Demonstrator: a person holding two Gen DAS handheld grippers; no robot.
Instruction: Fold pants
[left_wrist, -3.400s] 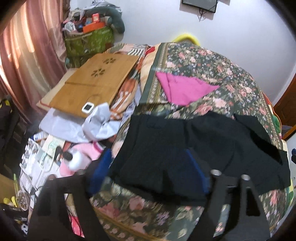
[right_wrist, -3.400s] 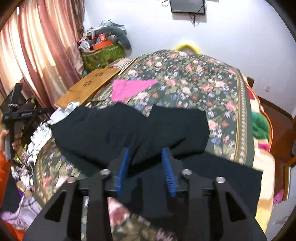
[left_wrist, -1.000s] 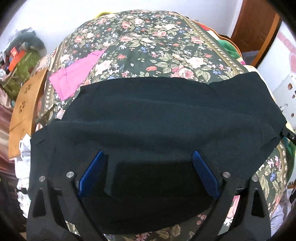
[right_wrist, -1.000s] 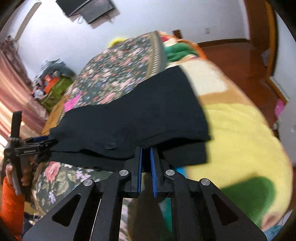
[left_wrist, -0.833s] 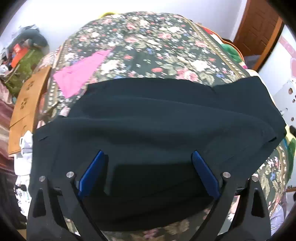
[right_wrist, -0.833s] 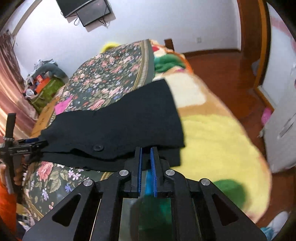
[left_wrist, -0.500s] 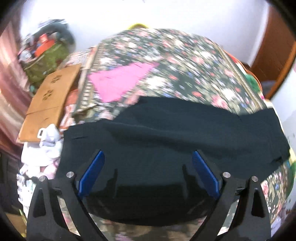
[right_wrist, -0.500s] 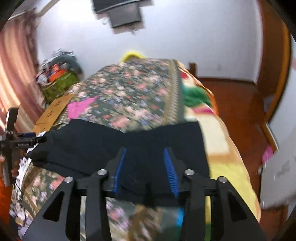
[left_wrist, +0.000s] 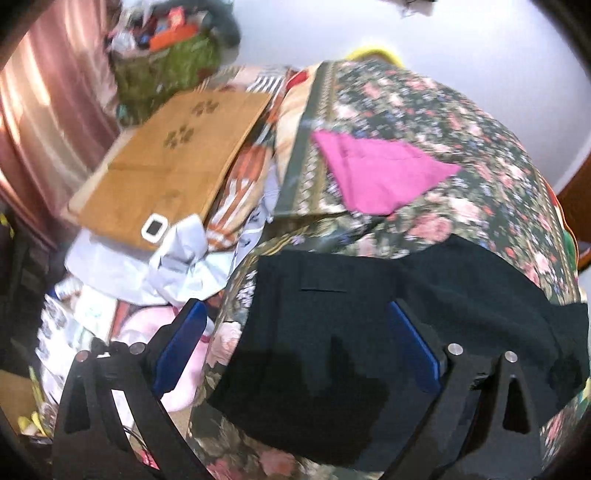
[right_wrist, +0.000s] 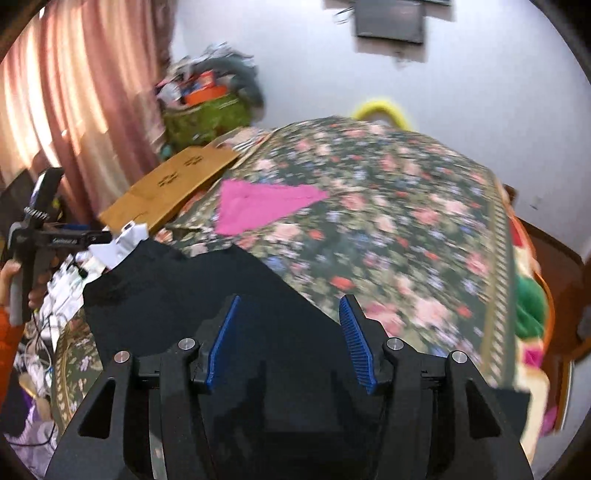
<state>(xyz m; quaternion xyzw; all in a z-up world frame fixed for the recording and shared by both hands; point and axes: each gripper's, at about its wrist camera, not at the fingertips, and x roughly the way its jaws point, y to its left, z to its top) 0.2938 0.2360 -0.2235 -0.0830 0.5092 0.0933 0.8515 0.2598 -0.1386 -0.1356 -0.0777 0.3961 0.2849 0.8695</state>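
A: Where are the pants (left_wrist: 388, 325), and what condition are they in?

B: They lie flat on the near part of the bed (left_wrist: 461, 110), on its flowered cover. The cloth is plain black. The left wrist view shows a short straight seam line near the upper left corner, and the left edge runs almost straight down toward the camera. The far edge is uneven: a raised hump on the right, lower on the left. In the right wrist view the pants (right_wrist: 207, 295) taper to a blunt peak toward the middle of the bed.

A: State of the left gripper (left_wrist: 295, 332)?

B: Jaws set wide apart, holding nothing. The right finger is over the black cloth; the left finger (left_wrist: 181, 343) hangs past the bed's edge, over the clutter beside it.

A: And the right gripper (right_wrist: 291, 339)?

B: Also spread, nothing between the blue pads (right_wrist: 354, 343). It hovers above the pants.

A: Anything else on the bed?

B: A pink cloth (left_wrist: 376, 173), folded to a triangle, lies farther back, apart from the pants. A wooden board (left_wrist: 173, 162) lies beside the bed on the left.
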